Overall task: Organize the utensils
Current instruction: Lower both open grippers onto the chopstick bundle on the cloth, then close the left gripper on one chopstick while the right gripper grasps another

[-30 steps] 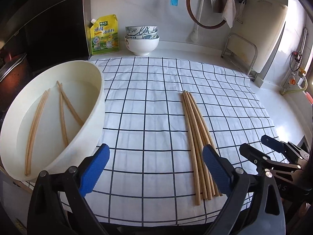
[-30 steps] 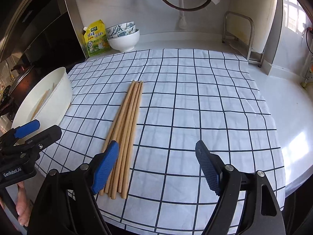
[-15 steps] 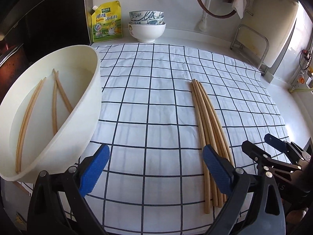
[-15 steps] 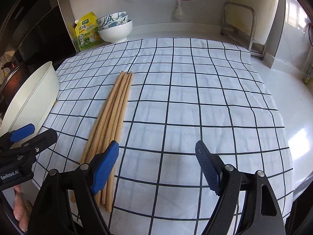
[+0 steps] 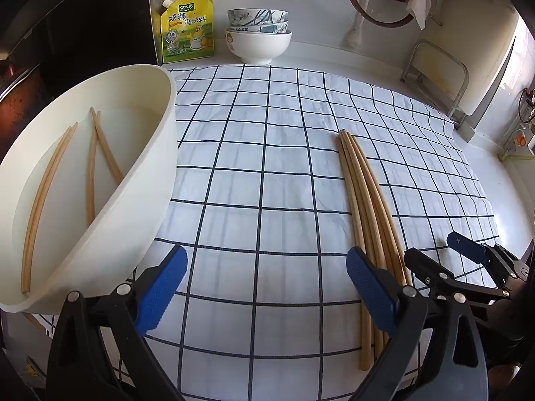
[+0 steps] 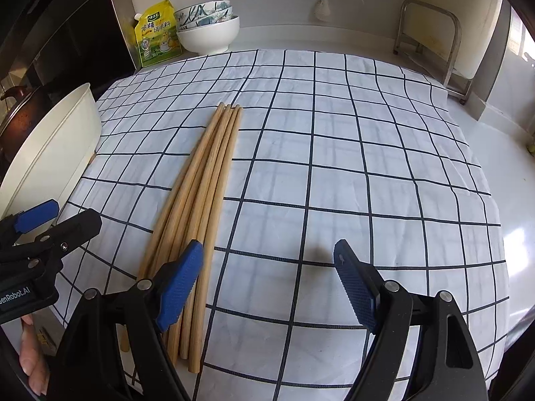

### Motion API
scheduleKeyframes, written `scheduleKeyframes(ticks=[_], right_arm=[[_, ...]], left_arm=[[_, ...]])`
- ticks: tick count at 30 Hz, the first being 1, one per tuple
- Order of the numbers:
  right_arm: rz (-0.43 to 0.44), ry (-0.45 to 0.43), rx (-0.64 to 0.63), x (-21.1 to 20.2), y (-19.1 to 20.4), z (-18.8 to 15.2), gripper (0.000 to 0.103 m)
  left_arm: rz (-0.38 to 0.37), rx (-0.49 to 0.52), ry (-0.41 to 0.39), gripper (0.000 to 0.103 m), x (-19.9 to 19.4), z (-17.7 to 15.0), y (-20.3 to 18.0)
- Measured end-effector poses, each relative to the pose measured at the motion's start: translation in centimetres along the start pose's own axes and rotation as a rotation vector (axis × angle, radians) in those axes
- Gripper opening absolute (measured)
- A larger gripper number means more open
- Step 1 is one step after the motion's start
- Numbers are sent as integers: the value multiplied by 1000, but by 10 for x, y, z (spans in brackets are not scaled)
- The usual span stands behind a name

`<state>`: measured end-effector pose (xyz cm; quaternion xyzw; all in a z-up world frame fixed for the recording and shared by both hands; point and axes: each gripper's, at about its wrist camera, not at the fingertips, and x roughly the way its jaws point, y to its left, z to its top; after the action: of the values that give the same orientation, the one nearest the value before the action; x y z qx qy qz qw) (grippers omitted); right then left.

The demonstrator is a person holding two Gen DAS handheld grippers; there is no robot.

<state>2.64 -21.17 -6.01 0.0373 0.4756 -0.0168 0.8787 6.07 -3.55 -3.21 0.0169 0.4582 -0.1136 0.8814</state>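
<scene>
Several wooden chopsticks lie bundled side by side on a white checked cloth. More chopsticks lie loose inside a cream oval basin at the left. My left gripper hangs open over the cloth between basin and bundle, its right pad above the bundle's near end. My right gripper is open too, low over the cloth, its left pad over the bundle's near end. Nothing sits between either pair of fingers.
At the back stand a yellow seasoning pouch and stacked bowls. A metal rack is at the back right. The other gripper shows at each view's edge, and a person's fingers at lower left.
Both grippers have sunk closer to the cloth and the near ends of the bundled chopsticks. Jaws stay as wide as before; nothing was picked up.
</scene>
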Motion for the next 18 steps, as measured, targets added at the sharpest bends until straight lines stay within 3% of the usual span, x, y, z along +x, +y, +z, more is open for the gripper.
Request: scheduleKeyframes(ticks=[18], right_arm=[[-45, -5, 51, -4, -33, -5, 77]], left_arm=[[-40, 46, 42, 94, 14, -4, -25]])
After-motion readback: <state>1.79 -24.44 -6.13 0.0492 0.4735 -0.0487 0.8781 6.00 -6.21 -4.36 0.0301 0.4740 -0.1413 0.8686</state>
